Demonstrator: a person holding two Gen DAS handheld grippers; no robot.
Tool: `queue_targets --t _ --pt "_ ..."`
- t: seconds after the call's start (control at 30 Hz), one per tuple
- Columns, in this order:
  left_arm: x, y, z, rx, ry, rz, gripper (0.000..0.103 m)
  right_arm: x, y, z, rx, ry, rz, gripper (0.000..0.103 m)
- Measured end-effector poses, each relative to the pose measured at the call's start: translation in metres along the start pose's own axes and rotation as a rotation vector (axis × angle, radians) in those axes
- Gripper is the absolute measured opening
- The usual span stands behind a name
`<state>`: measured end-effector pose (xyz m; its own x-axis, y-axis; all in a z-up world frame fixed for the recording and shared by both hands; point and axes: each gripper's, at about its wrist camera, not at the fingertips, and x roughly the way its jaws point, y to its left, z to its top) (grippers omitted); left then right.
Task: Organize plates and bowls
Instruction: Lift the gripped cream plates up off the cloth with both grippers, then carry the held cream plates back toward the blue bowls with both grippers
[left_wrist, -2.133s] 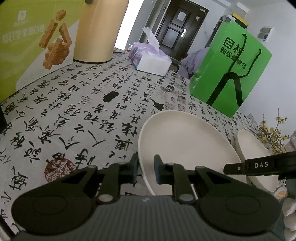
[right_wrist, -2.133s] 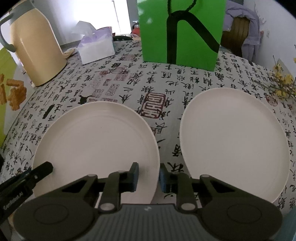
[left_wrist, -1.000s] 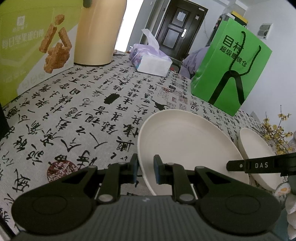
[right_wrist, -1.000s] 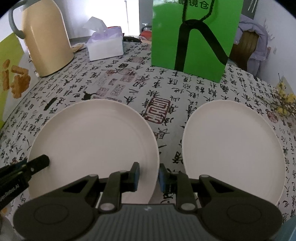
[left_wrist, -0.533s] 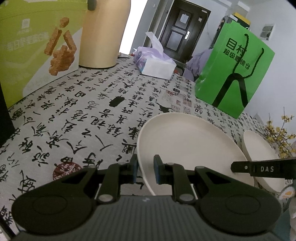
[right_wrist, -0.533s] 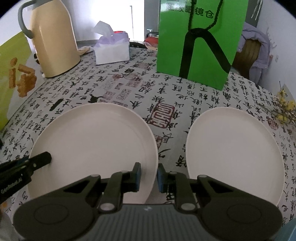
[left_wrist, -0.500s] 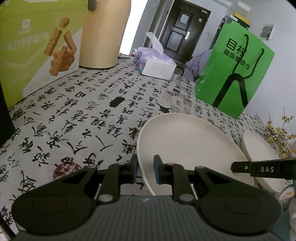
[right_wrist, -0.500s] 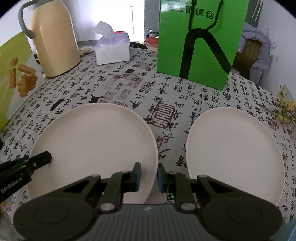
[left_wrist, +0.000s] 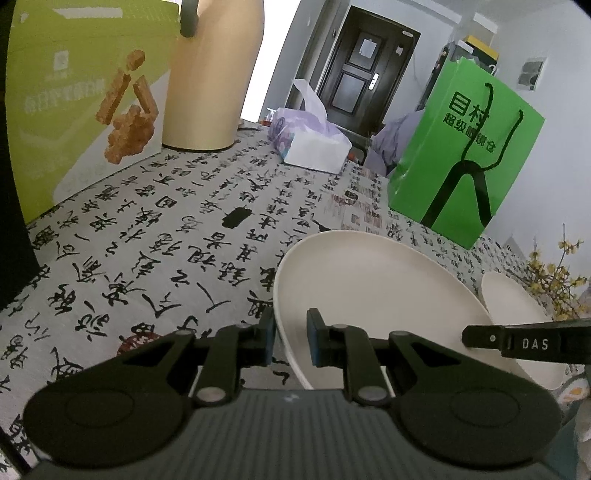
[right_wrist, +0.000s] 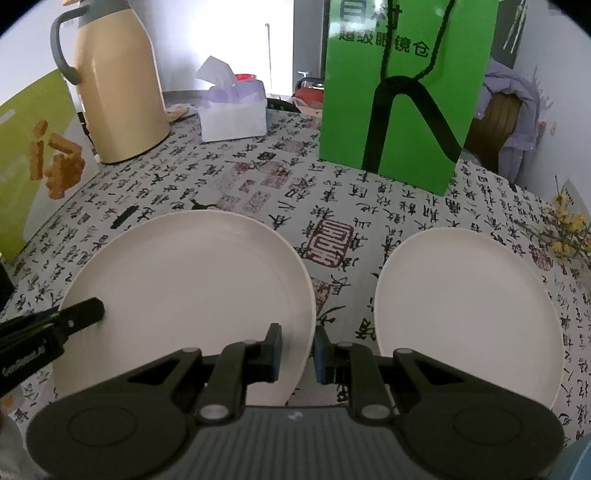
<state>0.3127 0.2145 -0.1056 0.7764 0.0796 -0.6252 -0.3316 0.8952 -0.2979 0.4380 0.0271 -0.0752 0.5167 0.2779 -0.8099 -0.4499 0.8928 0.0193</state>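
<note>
Both my grippers pinch one plate: left gripper (left_wrist: 290, 341) clamps its near-left rim, right gripper (right_wrist: 297, 349) its near-right rim, jaws nearly closed on the large plate (right_wrist: 192, 280). Just right of my right gripper lies the second plate (right_wrist: 469, 306). Beyond stands the green bag (right_wrist: 399, 96). Uneven lifting could twist it loose.

Two smooth, matt cream plates (right_wrist: 192, 280) (right_wrist: 465, 306) are set on a printed calligraphy tablecloth (right_wrist: 332, 192), beside a glossy green paper bag (right_wrist: 399, 92), a satin beige plastic-looking flask (right_wrist: 118, 88) and matt black plastic gripper fingers (right_wrist: 273, 350).
</note>
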Motion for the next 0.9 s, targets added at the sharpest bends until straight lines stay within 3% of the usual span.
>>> queue_targets --t 0.9 --pt "-0.04 -0.012 0.011 0.014 -0.114 0.035 0.018 -0.039 0.0 -0.007 0.018 -0.083 0.066 0.017"
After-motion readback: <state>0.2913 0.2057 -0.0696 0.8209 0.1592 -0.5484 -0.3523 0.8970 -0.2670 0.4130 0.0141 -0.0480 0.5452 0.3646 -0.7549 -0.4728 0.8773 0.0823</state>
